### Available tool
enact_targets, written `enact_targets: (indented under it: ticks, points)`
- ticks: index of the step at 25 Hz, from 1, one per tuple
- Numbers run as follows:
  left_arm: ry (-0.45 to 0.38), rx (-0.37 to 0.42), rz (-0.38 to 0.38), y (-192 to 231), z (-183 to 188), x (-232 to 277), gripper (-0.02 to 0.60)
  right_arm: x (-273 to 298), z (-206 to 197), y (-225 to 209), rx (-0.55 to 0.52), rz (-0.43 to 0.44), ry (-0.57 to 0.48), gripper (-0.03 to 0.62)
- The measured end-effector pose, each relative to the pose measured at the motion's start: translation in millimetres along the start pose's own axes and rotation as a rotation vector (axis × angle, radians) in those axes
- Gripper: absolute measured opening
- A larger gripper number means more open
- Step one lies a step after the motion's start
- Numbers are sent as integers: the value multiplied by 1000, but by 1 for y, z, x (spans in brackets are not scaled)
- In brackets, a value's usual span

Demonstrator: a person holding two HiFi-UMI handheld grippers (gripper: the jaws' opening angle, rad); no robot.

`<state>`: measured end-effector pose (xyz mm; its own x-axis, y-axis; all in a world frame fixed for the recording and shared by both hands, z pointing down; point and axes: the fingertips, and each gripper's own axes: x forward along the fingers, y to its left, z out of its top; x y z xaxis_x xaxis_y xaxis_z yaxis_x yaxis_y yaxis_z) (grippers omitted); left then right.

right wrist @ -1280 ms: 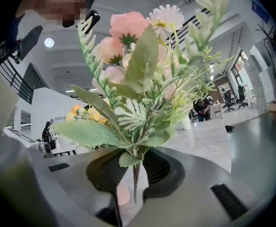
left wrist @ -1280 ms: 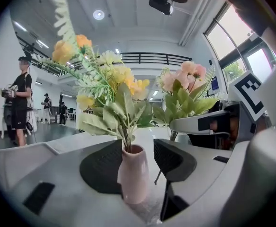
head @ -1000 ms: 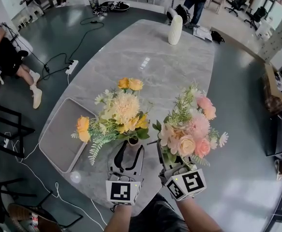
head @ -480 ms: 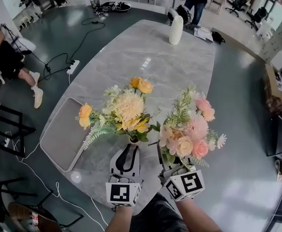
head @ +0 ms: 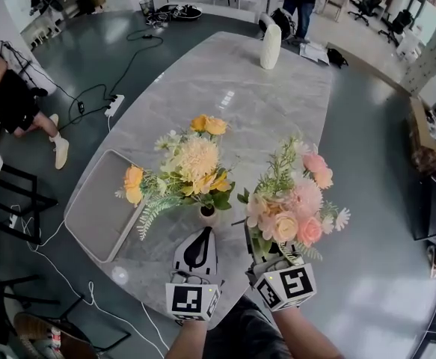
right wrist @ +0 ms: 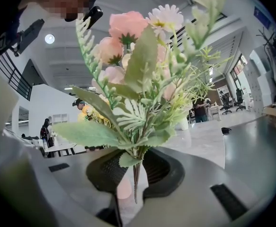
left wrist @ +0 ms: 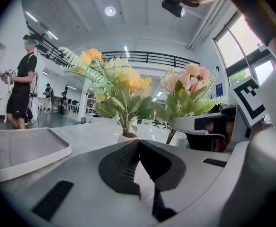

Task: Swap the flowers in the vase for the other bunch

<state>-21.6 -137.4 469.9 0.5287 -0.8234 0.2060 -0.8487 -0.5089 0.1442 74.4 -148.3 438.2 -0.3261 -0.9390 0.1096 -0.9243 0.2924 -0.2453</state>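
table [head: 255, 103] (grey marble) | tray [head: 102, 200] left | small vase [head: 208, 214] near | white vase [head: 271, 45] far

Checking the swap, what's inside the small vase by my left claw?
The yellow bunch stands in the vase. Leaves and the vase's wall hide the stem ends and anything else inside.

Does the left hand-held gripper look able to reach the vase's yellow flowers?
Probably yes: the left hand-held gripper points at the vase of yellow flowers, nothing between, though its jaws have just closed empty.
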Motion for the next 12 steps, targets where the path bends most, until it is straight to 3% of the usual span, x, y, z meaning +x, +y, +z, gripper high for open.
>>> enact_targets:
  ticks: [12]
  points:
    - [-23,-42,1,-12,8,-24,14,-21,8,22,-28,41,-11,88]
